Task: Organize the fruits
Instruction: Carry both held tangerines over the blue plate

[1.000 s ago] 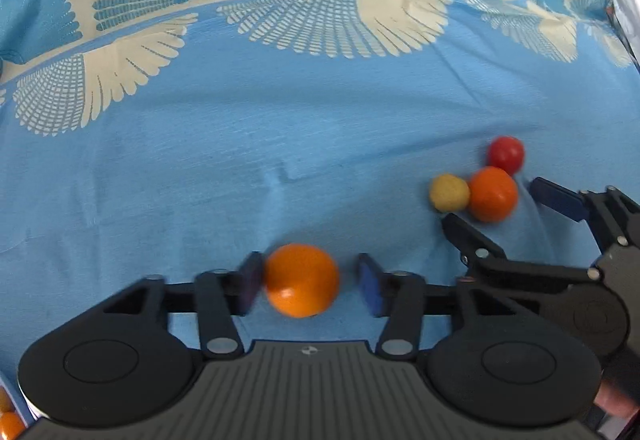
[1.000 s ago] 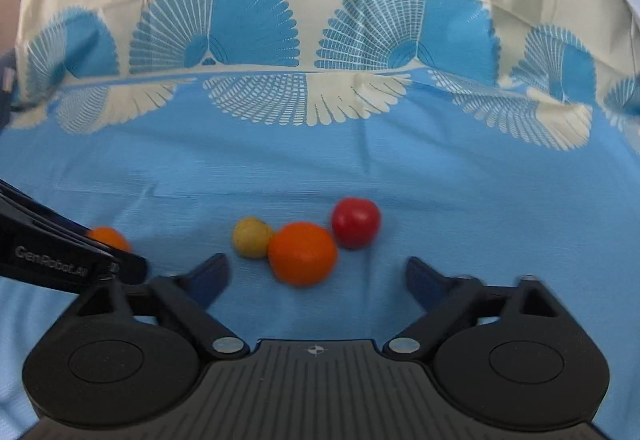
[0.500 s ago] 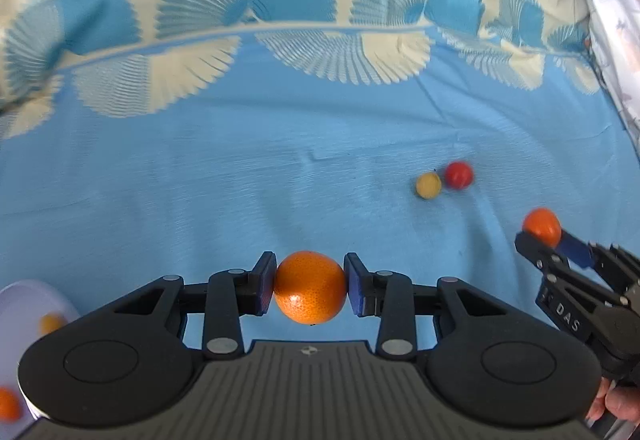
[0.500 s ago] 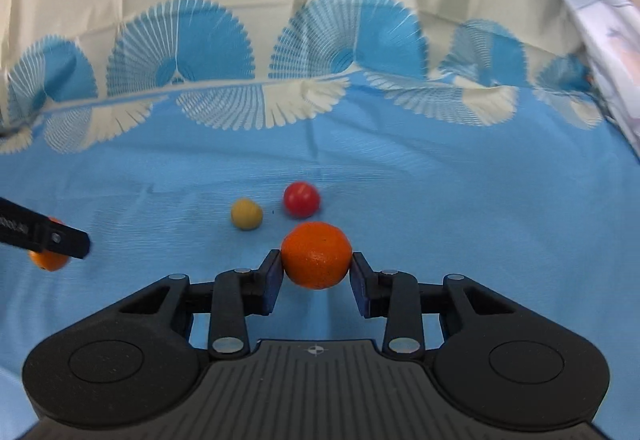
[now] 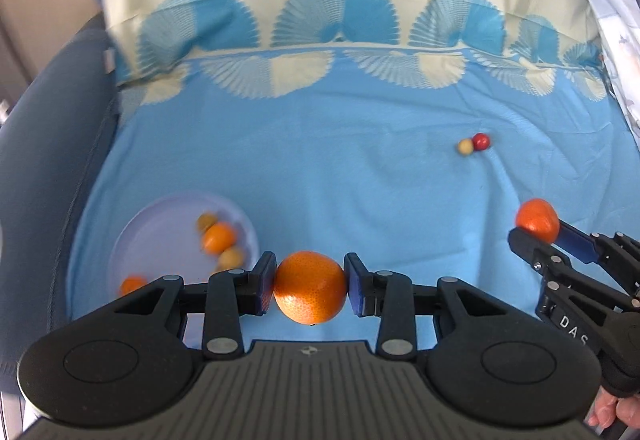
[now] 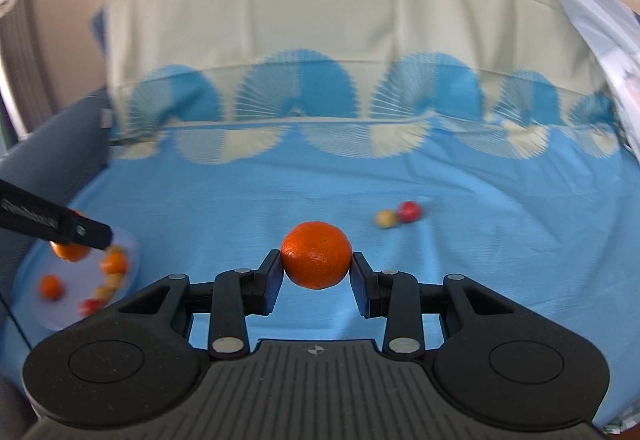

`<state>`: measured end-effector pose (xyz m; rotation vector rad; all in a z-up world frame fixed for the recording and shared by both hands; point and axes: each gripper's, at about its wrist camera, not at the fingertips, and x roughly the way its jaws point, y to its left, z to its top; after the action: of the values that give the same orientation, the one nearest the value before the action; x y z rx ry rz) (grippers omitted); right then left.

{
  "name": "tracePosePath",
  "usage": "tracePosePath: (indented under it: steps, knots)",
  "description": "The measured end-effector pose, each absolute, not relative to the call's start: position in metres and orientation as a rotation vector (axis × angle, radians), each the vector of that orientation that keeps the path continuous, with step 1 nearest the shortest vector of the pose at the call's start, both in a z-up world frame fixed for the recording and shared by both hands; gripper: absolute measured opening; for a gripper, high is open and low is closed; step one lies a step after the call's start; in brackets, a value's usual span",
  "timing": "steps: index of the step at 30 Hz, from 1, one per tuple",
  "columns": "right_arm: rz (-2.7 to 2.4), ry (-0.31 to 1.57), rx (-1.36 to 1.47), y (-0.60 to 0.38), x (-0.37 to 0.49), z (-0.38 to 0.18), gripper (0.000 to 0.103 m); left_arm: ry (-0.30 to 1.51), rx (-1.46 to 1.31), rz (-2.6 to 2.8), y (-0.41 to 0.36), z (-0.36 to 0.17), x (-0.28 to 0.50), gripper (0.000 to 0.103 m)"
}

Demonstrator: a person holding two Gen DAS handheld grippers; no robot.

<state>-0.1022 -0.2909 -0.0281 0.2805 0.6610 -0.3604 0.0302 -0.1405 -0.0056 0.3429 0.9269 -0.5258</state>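
A: What does the left gripper (image 5: pixel 310 286) have?

B: An orange (image 5: pixel 310 287), round, bright, with a pebbled, glossy skin, pinched between both blue pads and held clear of the blue cloth (image 5: pixel 320 168).

A: And the right gripper (image 6: pixel 316 272)?

B: Clamped on a second orange (image 6: pixel 316 254), deeper reddish-orange, slightly flattened, raised over the middle of the cloth.

A: What remains lying loose?

B: A small yellow fruit (image 6: pixel 386 218) touching a small red fruit (image 6: pixel 409 211), toward the cloth's right edge. The pale plate (image 5: pixel 160 228) near the left edge carries several blurred orange and yellowish fruits.
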Motion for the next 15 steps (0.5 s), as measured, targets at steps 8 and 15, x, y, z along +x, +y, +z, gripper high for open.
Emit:
tracePosePath:
  steps: [8, 15]
  knots:
    - [-0.224, 0.685, 0.246, -0.214, -0.102, -0.003, 0.038, 0.922, 0.289, -0.431, -0.062, 0.008, 0.010, 0.041]
    - [-0.122, 0.693, 0.174, -0.158, -0.102, 0.015, 0.038, 0.912, 0.224, -0.378, -0.009, 0.016, 0.002, 0.041]
